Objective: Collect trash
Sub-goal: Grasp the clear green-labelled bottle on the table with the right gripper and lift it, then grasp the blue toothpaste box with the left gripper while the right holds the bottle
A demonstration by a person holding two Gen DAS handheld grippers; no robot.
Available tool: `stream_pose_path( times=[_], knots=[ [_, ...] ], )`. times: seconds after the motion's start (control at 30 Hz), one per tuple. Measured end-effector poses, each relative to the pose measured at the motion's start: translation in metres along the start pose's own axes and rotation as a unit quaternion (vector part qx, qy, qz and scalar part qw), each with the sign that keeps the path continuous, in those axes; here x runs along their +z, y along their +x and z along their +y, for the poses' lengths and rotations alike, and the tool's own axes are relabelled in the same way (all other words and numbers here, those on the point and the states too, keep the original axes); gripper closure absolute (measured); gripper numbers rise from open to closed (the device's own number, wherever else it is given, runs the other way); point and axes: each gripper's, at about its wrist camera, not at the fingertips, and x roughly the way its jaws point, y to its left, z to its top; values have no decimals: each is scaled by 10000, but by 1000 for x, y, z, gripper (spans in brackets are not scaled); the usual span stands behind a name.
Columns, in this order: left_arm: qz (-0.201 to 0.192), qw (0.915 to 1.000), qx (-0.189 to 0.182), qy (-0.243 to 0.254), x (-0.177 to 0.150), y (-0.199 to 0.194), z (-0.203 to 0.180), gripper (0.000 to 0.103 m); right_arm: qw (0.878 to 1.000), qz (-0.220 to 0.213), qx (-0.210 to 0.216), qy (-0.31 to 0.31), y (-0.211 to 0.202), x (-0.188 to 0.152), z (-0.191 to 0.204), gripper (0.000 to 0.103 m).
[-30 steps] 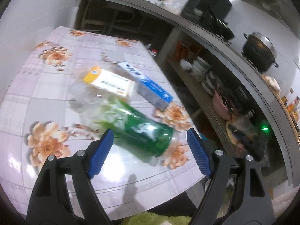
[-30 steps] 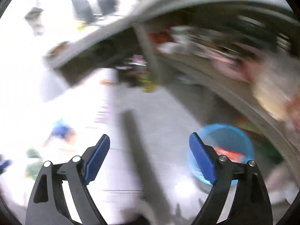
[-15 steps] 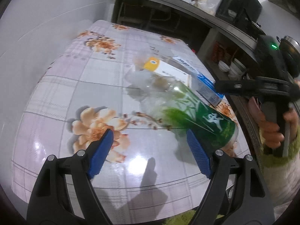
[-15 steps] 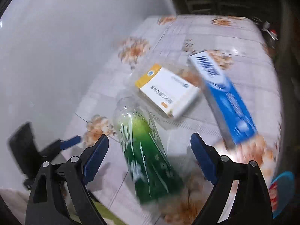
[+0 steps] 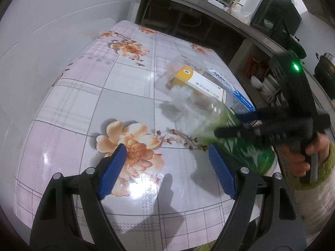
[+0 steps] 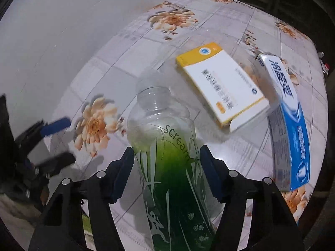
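A clear plastic bottle with a green label (image 6: 167,188) lies on the flowered table (image 5: 83,96), neck pointing away. My right gripper (image 6: 165,159) straddles its middle. The jaws are closing, and both blue pads (image 6: 125,167) sit against the bottle's sides. In the left wrist view the same bottle (image 5: 251,154) lies at the right under the right gripper (image 5: 232,125). My left gripper (image 5: 167,167) hangs open over bare tablecloth left of the bottle, with nothing between its fingers. Behind the bottle lie a yellow-and-white box (image 6: 222,83) and a blue toothpaste box (image 6: 291,129).
A grey wall (image 5: 52,21) borders the table on the left. Past its right edge runs a counter with shelves of bowls (image 5: 266,83) and pots. A hand in a green sleeve (image 5: 299,163) grips the right tool. Crumpled clear plastic (image 5: 184,100) lies by the boxes.
The right gripper swung from the floor and blue bin over to the table, came down around the green bottle, and its jaws narrowed. The left gripper drifted left, off the bottle.
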Motion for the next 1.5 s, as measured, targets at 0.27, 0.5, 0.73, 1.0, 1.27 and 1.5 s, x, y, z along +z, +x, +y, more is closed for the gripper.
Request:
stream_pose_path(
  times=[0.27, 0.5, 0.73, 1.0, 1.27, 1.5],
  knots=[
    [49, 9997, -232, -43, 14, 12, -13, 27, 9991, -140, -22, 391, -31, -82, -7, 40],
    [61, 9956, -931, 117, 46, 32, -64, 27, 9842, -546, -437, 1627, -69, -159, -53, 40],
    [581, 9844, -1650, 184, 66, 90, -144, 27, 9547, -996, -1199, 2536, -96, -205, -83, 41],
    [869, 9955, -121, 360, 71, 181, -223, 27, 9319, -1403, -1260, 3099, -104, -228, -101, 41],
    [720, 9944, 704, 313, 60, 215, -235, 26, 9251, -1571, -1147, 3261, -109, -241, -108, 41],
    [549, 9958, 555, 478, 52, 196, -226, 41, 9227, -1640, -1102, 3309, -110, -245, -111, 41]
  ],
)
